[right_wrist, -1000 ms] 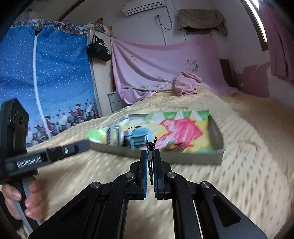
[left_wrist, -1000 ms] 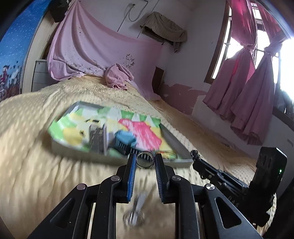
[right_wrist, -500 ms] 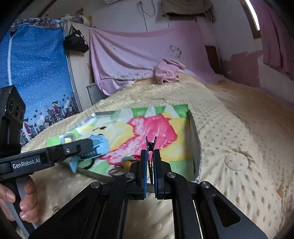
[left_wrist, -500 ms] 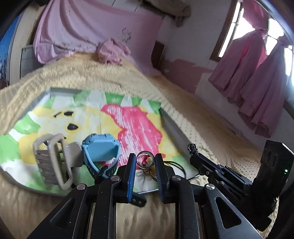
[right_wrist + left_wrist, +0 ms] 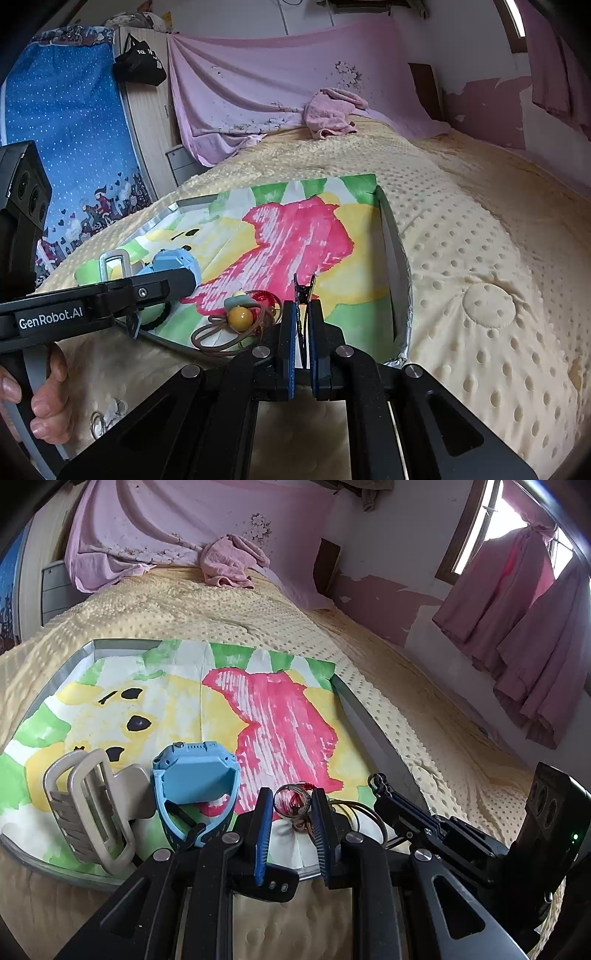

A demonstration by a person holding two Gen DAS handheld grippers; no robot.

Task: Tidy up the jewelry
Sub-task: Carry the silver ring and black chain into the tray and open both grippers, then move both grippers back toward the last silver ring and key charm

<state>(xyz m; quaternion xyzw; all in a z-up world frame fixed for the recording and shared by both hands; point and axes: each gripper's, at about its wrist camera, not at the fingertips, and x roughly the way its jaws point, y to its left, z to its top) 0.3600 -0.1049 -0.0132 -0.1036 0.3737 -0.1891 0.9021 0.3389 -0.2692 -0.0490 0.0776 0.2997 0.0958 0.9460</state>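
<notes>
Now our left claw (image 5: pixel 291 805) pinching a ring (image 5: pixel 292 802) over the tray's (image 5: pixel 373 720) near rim, right claw (image 5: pixel 302 315) clamping a dark clip (image 5: pixel 303 291) beside, open painted liner ahead, bed (image 5: pixel 480 258) around.

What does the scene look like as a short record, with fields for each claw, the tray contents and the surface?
left claw: shut on ring, above the tray's near edge
right claw: shut on small dark clip
tray: holds beige hair claw clip, blue watch, corded bead necklace
surface: yellow dotted blanket
outside the tray: metal ring on the blanket
</notes>
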